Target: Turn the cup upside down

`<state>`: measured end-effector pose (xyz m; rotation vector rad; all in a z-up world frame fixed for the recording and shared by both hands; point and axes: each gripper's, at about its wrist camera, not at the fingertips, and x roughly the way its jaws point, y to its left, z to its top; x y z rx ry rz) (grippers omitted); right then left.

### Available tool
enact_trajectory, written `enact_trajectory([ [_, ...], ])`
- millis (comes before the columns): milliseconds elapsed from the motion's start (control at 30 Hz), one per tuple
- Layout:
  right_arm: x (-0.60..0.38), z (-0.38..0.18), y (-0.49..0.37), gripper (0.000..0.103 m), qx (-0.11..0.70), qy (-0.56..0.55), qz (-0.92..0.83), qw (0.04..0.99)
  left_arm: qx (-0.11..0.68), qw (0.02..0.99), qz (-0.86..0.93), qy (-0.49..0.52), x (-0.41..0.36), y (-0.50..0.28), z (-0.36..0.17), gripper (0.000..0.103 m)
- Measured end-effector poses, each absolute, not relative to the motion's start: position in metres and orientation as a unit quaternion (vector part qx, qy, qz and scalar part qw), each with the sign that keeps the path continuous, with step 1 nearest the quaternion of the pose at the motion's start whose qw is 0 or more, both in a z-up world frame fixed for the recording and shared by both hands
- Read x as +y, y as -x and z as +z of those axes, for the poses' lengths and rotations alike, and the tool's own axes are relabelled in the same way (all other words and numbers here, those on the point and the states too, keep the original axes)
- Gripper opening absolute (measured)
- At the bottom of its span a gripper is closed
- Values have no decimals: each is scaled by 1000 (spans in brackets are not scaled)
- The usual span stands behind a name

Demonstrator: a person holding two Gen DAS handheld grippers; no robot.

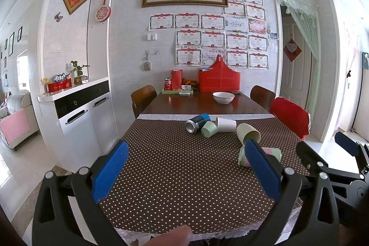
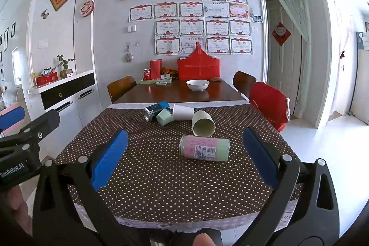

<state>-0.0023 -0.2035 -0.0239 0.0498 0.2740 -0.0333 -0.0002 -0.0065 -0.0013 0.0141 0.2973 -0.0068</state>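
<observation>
- Both claws hover at the near edge of the table [image 2: 161, 176], spread wide and holding nothing: the left gripper [image 1: 186, 167] and the right gripper [image 2: 185, 158].
- Five vessels lie on their sides on the dotted cloth. Nearest is the pink-green cup [image 2: 204, 148], at centre frame in the right view.
- Its long axis runs left to right across the frame, square to the right claw's reach, rim at the left end.
- In the right view it sits just above the midpoint between the two pads, straight ahead. In the left view the pink-green cup [image 1: 274, 153] is right of centre, half hidden behind the right-hand pad [image 1: 263, 170].
- So the right claw looks the nearer and better lined up; I judge it would close across the cup's short width.
- Behind it lie the cream cup [image 2: 203, 123], mouth towards the camera, then the white cup [image 2: 183, 112], green cup [image 2: 165, 117] and can [image 2: 155, 110], clustered and touching.
</observation>
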Motion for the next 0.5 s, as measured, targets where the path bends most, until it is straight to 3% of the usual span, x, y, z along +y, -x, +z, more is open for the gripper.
enact_trajectory([
  [500,-207,-26,0,97,139,-26,-18,990,151,988,-4,-6,-9,-7,-13,99],
])
